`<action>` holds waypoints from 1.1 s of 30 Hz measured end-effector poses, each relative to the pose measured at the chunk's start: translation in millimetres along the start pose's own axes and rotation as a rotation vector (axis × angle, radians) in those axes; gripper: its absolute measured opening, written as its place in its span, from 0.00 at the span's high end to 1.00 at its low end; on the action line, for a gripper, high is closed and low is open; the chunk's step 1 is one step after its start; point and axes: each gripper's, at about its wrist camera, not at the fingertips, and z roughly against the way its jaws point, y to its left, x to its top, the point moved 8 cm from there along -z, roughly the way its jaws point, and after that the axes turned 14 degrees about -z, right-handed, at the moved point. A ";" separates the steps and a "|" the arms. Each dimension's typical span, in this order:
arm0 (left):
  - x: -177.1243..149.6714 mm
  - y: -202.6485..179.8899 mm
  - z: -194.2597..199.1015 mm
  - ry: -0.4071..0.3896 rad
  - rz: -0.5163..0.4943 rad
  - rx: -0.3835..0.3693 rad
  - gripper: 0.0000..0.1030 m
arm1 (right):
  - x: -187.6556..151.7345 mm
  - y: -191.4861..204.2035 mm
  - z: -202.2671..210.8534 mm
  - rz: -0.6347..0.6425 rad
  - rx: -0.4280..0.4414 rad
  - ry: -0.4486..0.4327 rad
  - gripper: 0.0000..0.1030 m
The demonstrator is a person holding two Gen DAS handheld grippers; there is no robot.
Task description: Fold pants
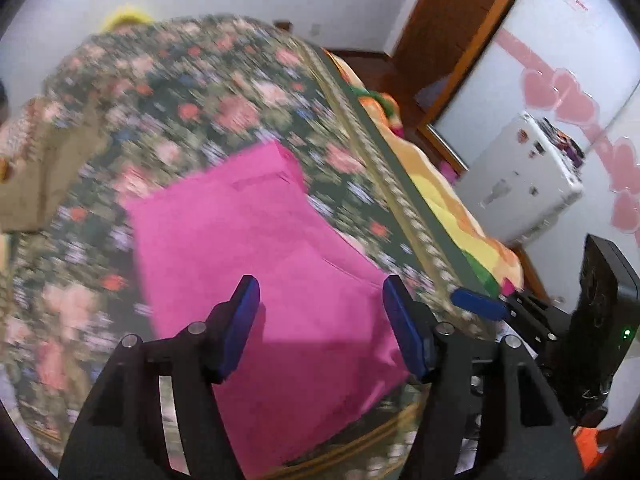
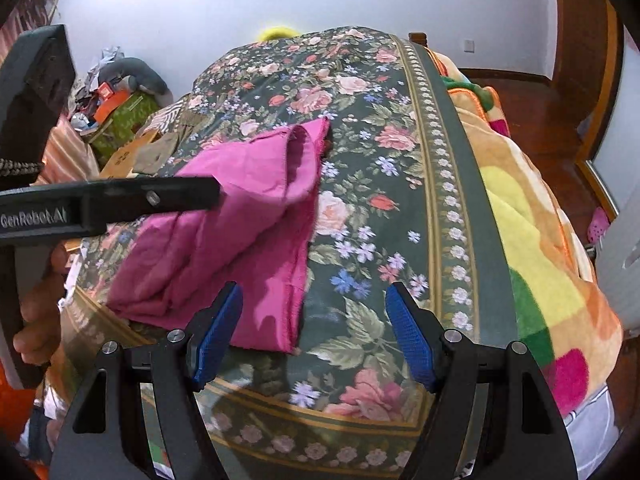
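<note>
While your left gripper point(image 1: 320, 320) hangs over the pink pants point(image 1: 260, 260), its blue pads point(image 1: 240, 320) stand wide apart with nothing between them but the cloth lying below. Your right gripper point(image 2: 314, 332) is spread just as wide and holds nothing; its left pad point(image 2: 216, 336) sits above the near edge of the pants point(image 2: 240, 240), its right pad over bare bedspread.

You can see the pants lying on the floral bedspread point(image 2: 380, 200), towards its near end. From your right wrist view they look partly folded and rumpled, with one open leg hem point(image 2: 300, 152) turned up at the far end. From your left wrist view, which is blurred, they read as a flatter pink sheet.

Your left gripper point(image 2: 120, 200) crosses the right view from the left, above the pants' left side.

Beside the bedspread, on the right, lies a bright orange and yellow blanket point(image 2: 540, 240). Beyond that you have a wooden floor point(image 2: 520, 100), and a white wall point(image 2: 320, 0).
</note>
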 end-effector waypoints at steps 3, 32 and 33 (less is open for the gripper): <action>5.9 31.9 15.5 -0.032 -0.009 0.114 0.30 | 6.0 11.2 -0.7 0.002 0.023 -0.003 0.32; 9.1 146.7 -112.8 0.226 -0.371 0.365 0.28 | 21.2 -7.2 -54.8 0.046 -0.058 0.014 0.26; 4.2 149.7 -108.4 0.227 -0.360 0.361 0.28 | 26.3 -9.2 -56.3 0.058 -0.070 0.010 0.26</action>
